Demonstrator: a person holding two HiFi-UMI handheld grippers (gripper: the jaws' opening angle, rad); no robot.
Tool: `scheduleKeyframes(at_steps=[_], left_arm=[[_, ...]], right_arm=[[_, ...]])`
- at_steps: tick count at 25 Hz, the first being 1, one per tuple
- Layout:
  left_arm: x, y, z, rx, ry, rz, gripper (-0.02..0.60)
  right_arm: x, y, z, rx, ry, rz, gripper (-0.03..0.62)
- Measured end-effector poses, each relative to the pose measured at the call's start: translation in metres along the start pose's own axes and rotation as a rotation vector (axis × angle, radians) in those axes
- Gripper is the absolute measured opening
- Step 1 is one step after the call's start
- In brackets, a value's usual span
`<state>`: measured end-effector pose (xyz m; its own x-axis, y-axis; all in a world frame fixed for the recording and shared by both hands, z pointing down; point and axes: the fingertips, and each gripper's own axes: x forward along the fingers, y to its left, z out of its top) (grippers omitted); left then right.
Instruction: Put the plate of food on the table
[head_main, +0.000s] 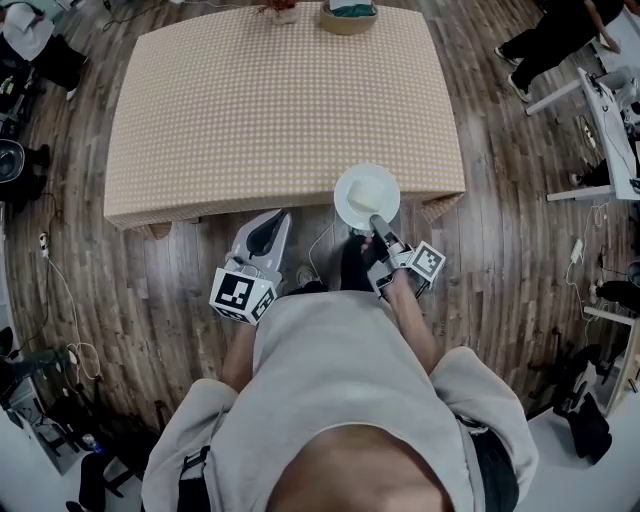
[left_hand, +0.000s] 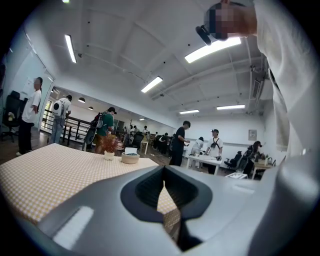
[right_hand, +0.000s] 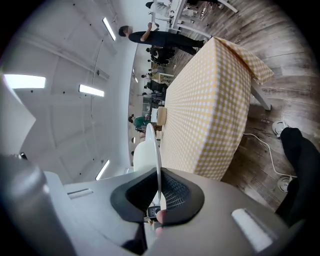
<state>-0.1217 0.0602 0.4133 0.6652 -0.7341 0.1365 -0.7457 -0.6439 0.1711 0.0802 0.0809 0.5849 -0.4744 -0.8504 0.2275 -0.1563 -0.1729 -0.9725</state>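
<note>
My right gripper (head_main: 378, 225) is clenched on the rim of the plate (head_main: 366, 197), which is round, smooth and white with a pale mound of food. It hangs at the near edge of the table (head_main: 200, 120) and seems not yet set down. The checked cloth drapes soft and matte. My left gripper (head_main: 268, 232) is closed on nothing.

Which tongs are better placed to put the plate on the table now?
Right: the right tongs grip the plate by its rim at the near edge of the table; the left tongs are shut and empty.
</note>
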Motion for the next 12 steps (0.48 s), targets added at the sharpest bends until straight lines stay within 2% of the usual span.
scheduleKeyframes(at_steps=[12], left_arm=[[0.110, -0.014, 0.017, 0.002, -0.005, 0.042, 0.009]], right_arm=[[0.041, -0.001, 0.092, -0.005, 0.093, 0.008, 0.012]])
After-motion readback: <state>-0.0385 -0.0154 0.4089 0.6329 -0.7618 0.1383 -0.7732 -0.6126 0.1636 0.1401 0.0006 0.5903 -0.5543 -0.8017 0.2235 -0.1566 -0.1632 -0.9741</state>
